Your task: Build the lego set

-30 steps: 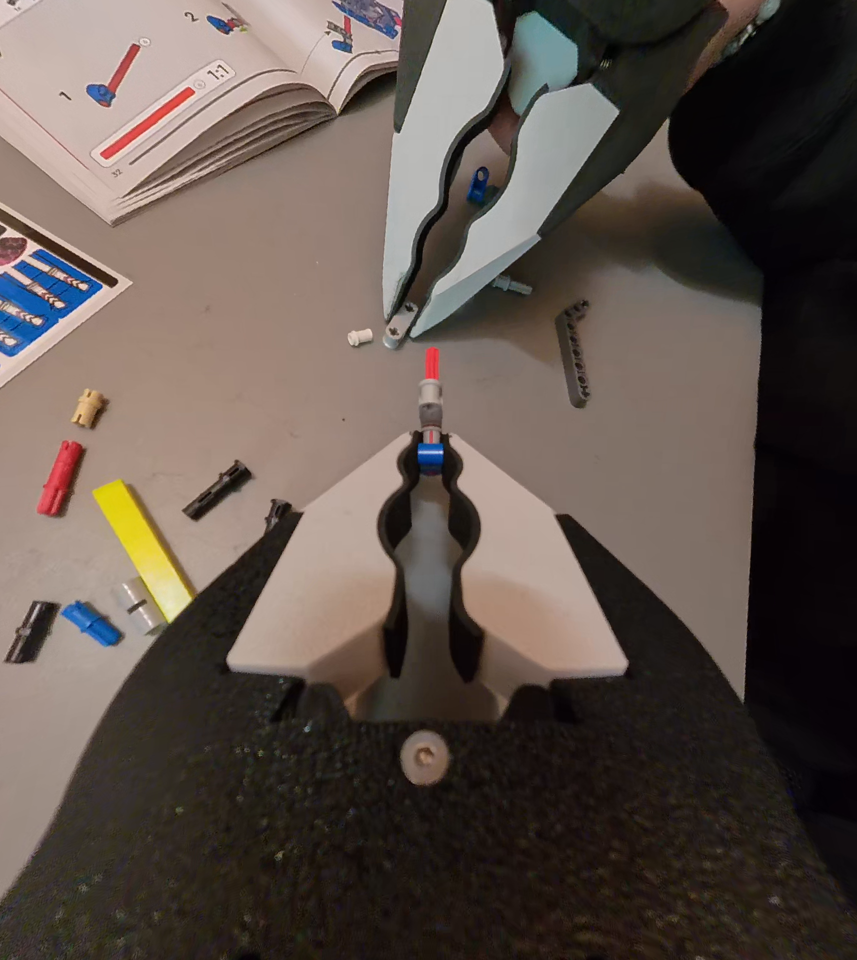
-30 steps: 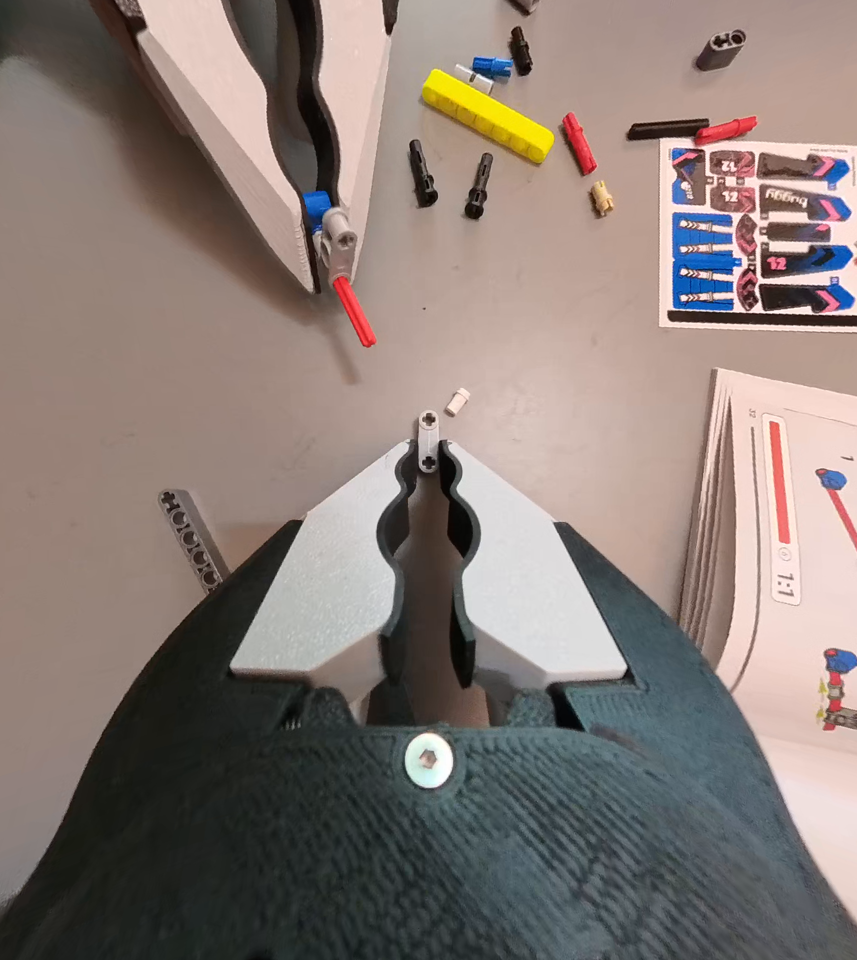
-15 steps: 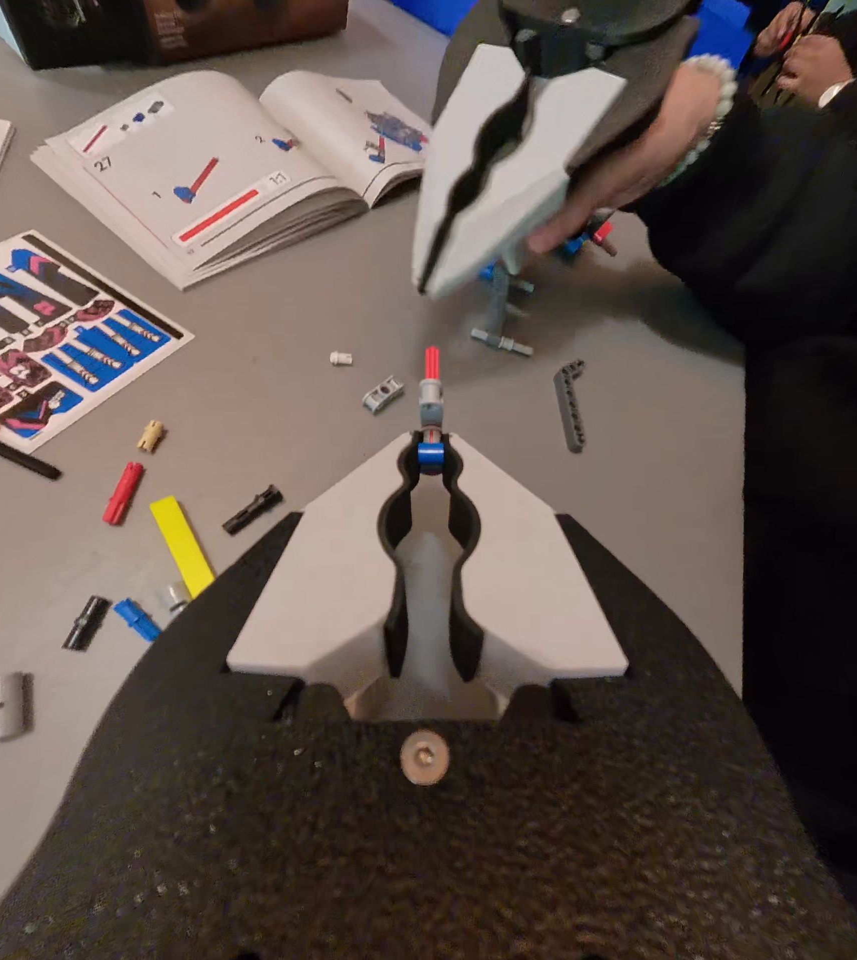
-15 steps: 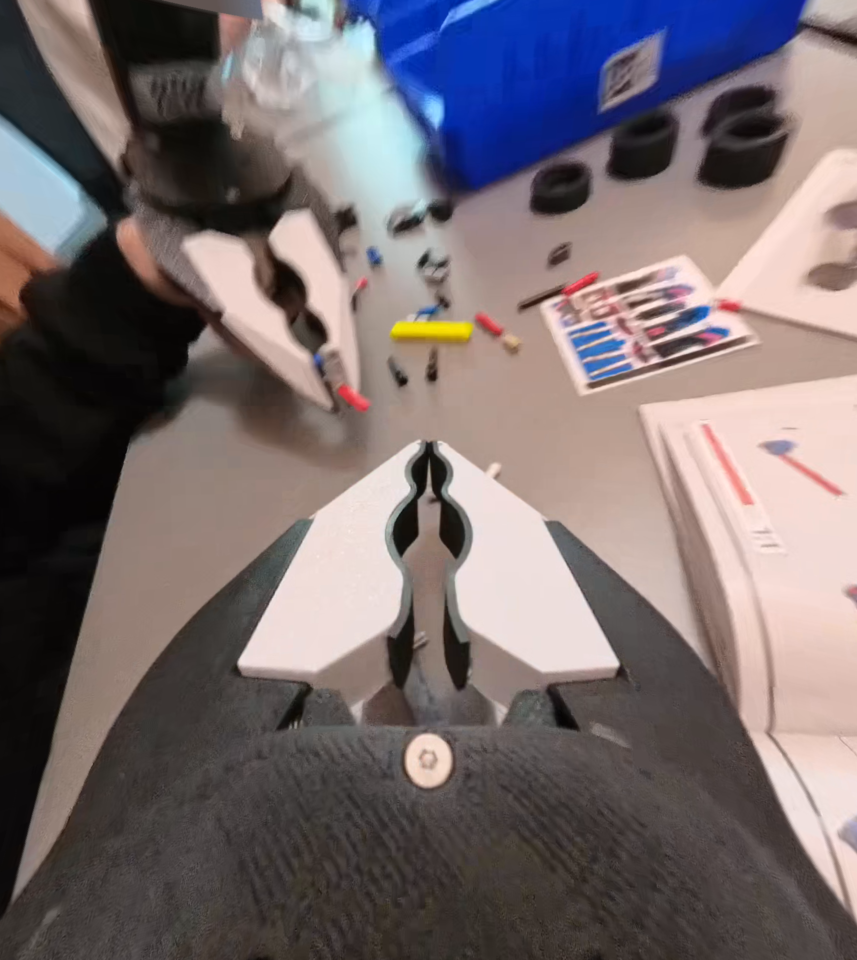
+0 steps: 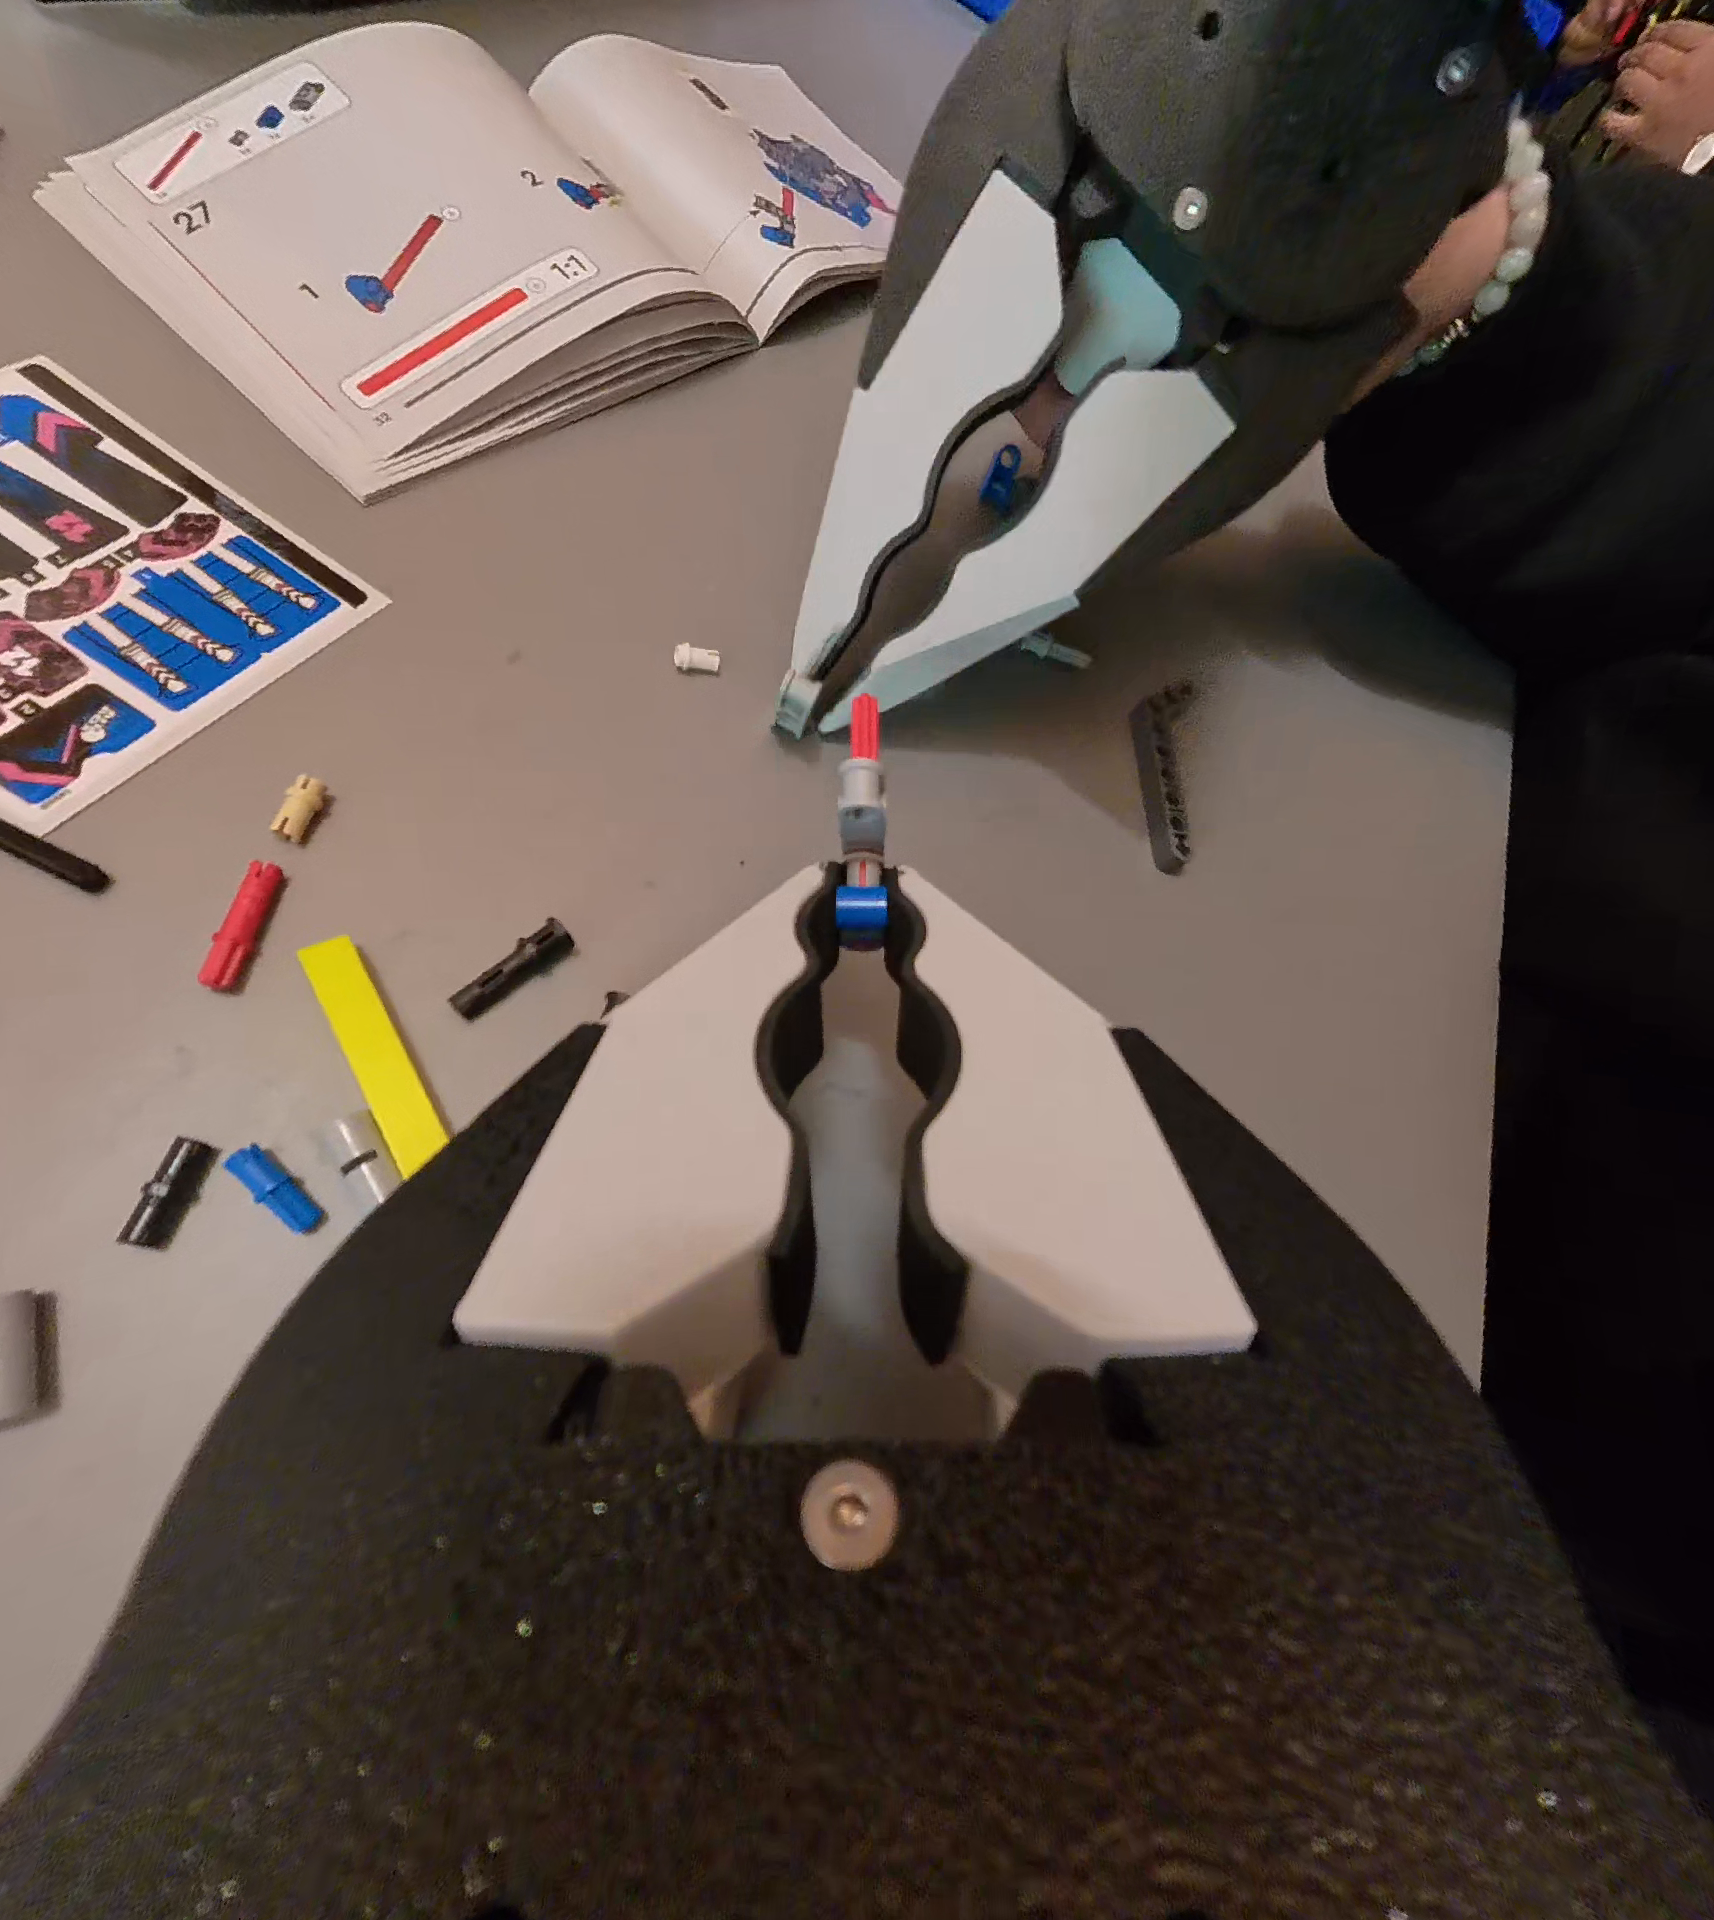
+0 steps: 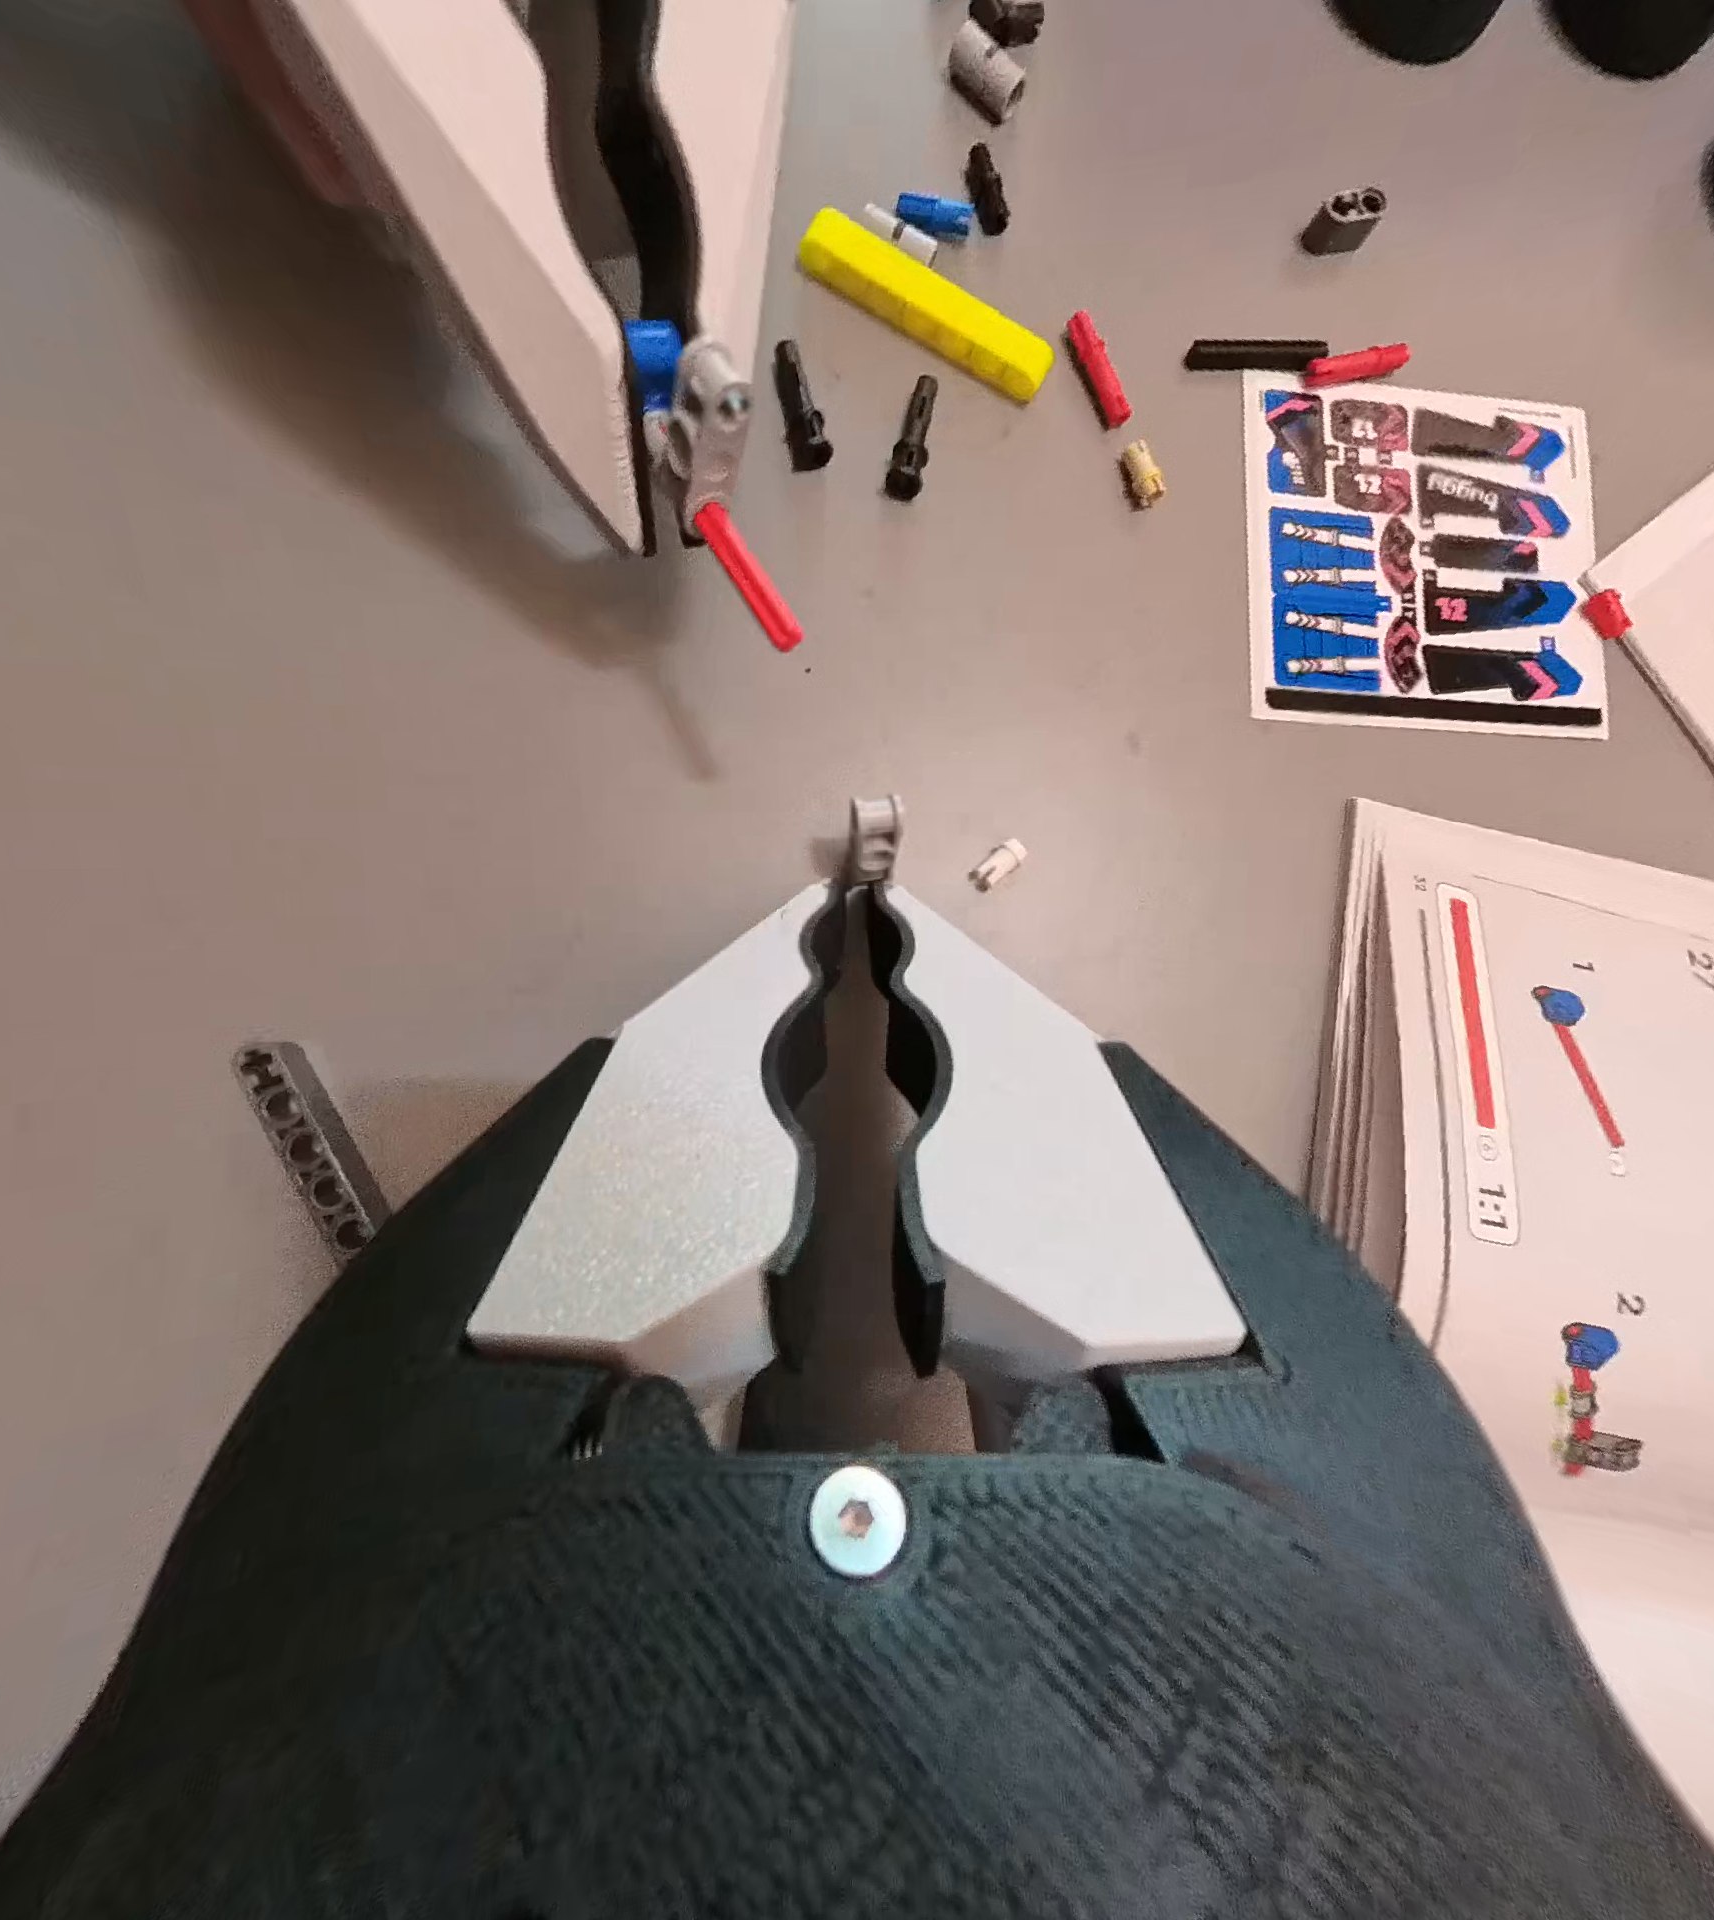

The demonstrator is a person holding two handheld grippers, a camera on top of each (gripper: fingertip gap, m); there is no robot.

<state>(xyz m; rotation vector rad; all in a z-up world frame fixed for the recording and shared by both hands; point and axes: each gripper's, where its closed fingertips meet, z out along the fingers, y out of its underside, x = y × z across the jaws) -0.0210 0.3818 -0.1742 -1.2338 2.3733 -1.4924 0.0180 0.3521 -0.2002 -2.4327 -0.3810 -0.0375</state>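
My left gripper (image 5: 861, 883) is shut on a small assembly: a blue connector (image 5: 859, 908) between the jaws, a grey connector (image 5: 861, 805) and a red axle (image 5: 863, 727) sticking forward. It hangs just above the grey table. My right gripper (image 6: 868, 891) is shut on a small grey connector (image 6: 875, 834), held edge-on at the table surface. In the left wrist view the right gripper (image 5: 817, 707) comes down from the upper right, its tips just beyond the axle tip. In the right wrist view the left gripper (image 6: 661, 520) holds the red axle (image 6: 749, 582) at upper left.
An open instruction booklet (image 5: 479, 260) and a sticker sheet (image 5: 84, 592) lie to the left. Loose parts lie around: a yellow beam (image 5: 370, 1049), a dark grey beam (image 5: 1159, 774), a white pin (image 5: 695, 658), a red pin (image 5: 240, 925), and black pins (image 6: 801, 405). A dark sleeve (image 5: 1611, 520) is at the right. My right fingertips sit around 6 cm from my left ones. It is some 10 cm from my left tips to the red pin (image 5: 240, 925). My right wrist view (image 6: 1099, 364) looks at it from another angle.
Half a second ago my right gripper was raised and empty, with the grey connector lying on the table. It is now down at the table, shut on it. The left gripper has barely moved.
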